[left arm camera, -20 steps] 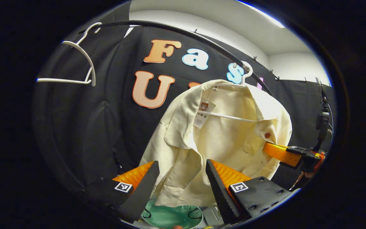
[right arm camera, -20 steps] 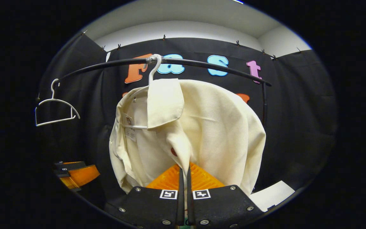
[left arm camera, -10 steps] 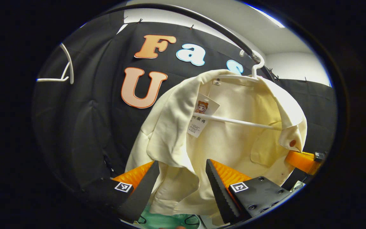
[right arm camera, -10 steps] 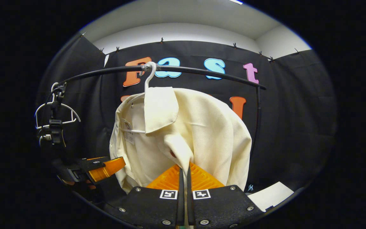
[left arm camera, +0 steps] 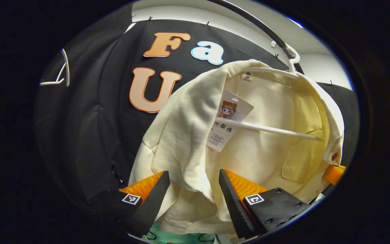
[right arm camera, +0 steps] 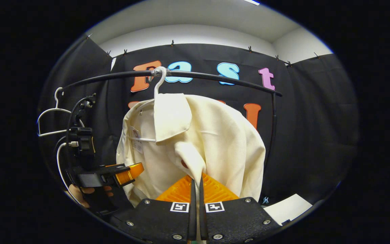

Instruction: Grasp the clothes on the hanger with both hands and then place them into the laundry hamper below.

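A cream jacket [left arm camera: 269,159] hangs on a white hanger [left arm camera: 269,128] hooked over a black rail [right arm camera: 215,75]. My left gripper [left arm camera: 191,188] is open, and the jacket's left lapel hangs between its fingers. My right gripper [right arm camera: 196,181] is shut on the jacket's [right arm camera: 222,142] other front edge, just below a red button. In the right gripper view the left gripper [right arm camera: 130,171] reaches the jacket's side, held by a hand [right arm camera: 80,196]. At the right edge of the left gripper view, the right gripper [left arm camera: 333,173] peeks out from behind the cloth. A sliver of the green hamper [left arm camera: 168,236] shows under the jacket.
An empty white hanger [right arm camera: 56,117] hangs on the rail's left end. The rail's upright post [right arm camera: 273,118] stands to the right of the jacket. A white sheet [right arm camera: 289,206] lies low at the right. Black cloth walls close the booth behind.
My left gripper has moved up and in towards the jacket, so the lapel now hangs between its open fingers. The right gripper has stayed shut on the front edge.
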